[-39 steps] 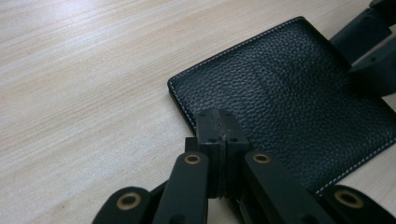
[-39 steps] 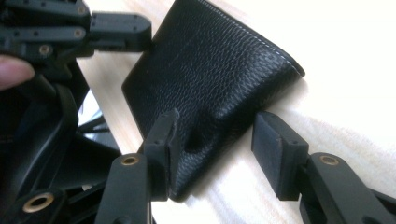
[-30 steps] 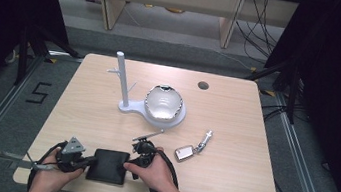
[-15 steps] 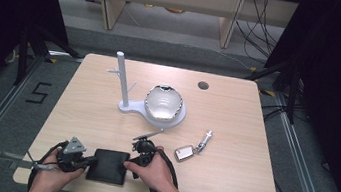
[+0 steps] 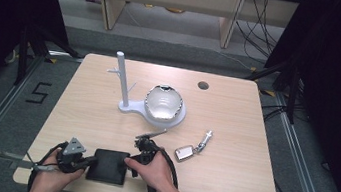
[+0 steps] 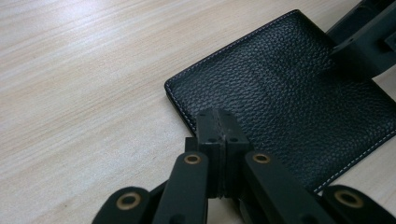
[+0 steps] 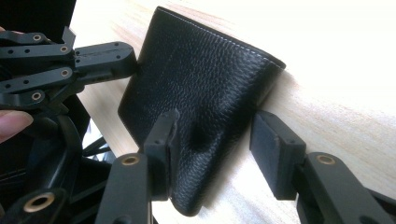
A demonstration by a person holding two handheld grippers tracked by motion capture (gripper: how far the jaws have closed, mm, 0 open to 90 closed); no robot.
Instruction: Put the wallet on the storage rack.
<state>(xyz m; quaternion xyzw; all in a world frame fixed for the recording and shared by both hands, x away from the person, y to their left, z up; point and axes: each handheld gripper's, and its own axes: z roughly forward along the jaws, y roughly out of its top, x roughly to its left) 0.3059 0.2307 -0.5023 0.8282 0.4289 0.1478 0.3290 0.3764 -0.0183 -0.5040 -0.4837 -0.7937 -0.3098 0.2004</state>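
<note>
While I work at the near edge of the table, this is how things stand:

Wallet: black leather wallet (image 5: 108, 166) lies flat on the wooden table (image 5: 236, 115) close to my side, between my two grippers; white stitching runs along its border in the left gripper view (image 6: 299, 93).

Left gripper: my left gripper (image 5: 79, 160) sits at the wallet's left edge, grey three-cornered plate on top. In its own view (image 6: 218, 122) the two black jaws are pressed together with no gap, their tips over the wallet's stitched edge. Whether the leather is pinched between them I cannot tell; they look simply closed.

Right gripper: my right gripper (image 5: 132, 164) is at the wallet's right edge. In its own view (image 7: 212, 140) the jaws stand wide apart and have just been opening, with one end of the wallet (image 7: 205, 84) between them. The left pad lies against the leather, which is dented there; the right pad stands clear of it, over bare wood. So it is spread, not clamped.

Hands: my left hand (image 5: 48, 182) and right hand (image 5: 157, 172) come in from the bottom edge, each wrapped round its gripper.

Key fob: a silver key fob with a key (image 5: 190, 149) lies on the table just to the right of my right hand, apart from the wallet.

Bowl: a shiny bowl (image 5: 163, 104) sits mid-table on a white base.

Stand: a white upright post (image 5: 121, 81) rises just left of the bowl, well apart from the wallet.
</note>
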